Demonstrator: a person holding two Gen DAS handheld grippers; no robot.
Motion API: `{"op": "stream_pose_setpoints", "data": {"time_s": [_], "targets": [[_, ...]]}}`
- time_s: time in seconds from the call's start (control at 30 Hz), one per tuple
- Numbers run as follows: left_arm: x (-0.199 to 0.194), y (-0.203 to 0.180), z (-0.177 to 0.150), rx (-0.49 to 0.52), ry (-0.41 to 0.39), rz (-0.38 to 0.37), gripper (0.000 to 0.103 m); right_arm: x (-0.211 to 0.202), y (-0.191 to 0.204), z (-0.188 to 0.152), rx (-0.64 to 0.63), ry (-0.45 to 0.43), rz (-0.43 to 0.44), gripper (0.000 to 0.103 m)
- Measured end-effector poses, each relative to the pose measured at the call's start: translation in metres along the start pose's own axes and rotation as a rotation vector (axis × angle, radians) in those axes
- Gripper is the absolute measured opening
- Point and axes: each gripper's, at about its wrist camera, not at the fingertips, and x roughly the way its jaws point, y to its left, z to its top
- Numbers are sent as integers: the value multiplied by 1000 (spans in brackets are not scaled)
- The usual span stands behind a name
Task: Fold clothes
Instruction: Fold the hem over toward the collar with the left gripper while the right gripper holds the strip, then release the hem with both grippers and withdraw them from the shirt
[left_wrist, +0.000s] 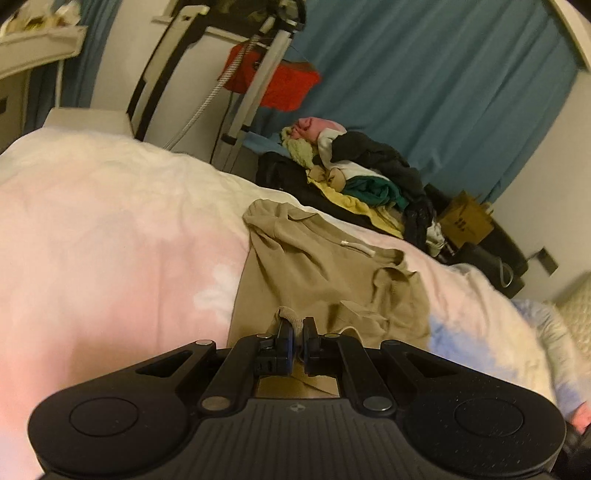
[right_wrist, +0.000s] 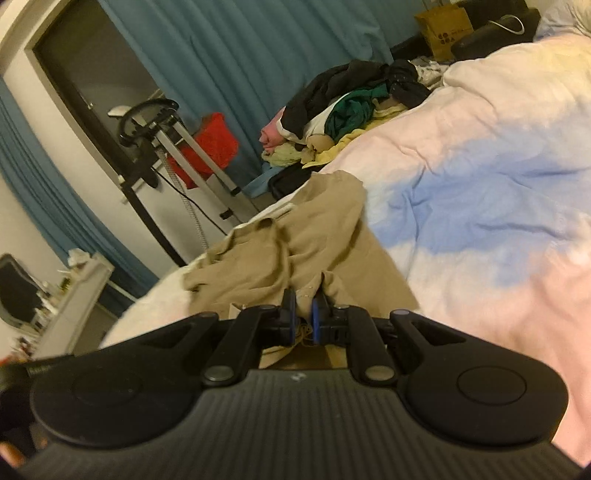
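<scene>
While both grippers point down at the bed, the scene reads as follows, near to far.

Left gripper (left_wrist: 298, 325): its fingers (left_wrist: 285, 330) are clenched on a ribbed edge of the khaki garment (left_wrist: 325, 273).
Right gripper (right_wrist: 305, 308): its fingers (right_wrist: 317, 314) are clamped on a bunched fold of the same garment (right_wrist: 295, 243).
Khaki garment: it lies crumpled on the bed, reaching from the grippers toward the far edge; a white drawstring (left_wrist: 360, 246) rests across its upper part.
Bed cover (left_wrist: 110, 240): a soft quilt in pale pink, white and blue patches, wrinkled, carrying the garment.
Clothes pile (left_wrist: 354, 173): a mixed heap of black, green, yellow, cream and pink pieces at the far edge of the bed, just beyond the garment, apart from it.
Paper bag (left_wrist: 467, 218): brown, standing past the pile, beside dark bags.
Metal stand (left_wrist: 258, 77): silver legs with a hose and cable, beyond the bed.
Red basket (left_wrist: 284, 81): behind the stand.
Curtain (left_wrist: 443, 81): blue-green, pleated, covering the far wall.
Shelf (right_wrist: 74, 291): white, cluttered, at the side of the room; details blurred.
</scene>
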Motion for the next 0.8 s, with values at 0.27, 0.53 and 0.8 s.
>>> {"op": "stream_pose_setpoints", "data": {"time_s": [0.27, 0.53, 0.8], "targets": [[49, 6, -10, 124, -2, 37, 6, 55, -8, -7, -118, -10, -56, 13], [31, -6, -14, 174, -38, 55, 62, 53, -3, -12, -159, 9, -79, 15], [-43, -35, -26, 232, -164, 86, 99, -11, 24, -6, -234, -103, -60, 83]]}}
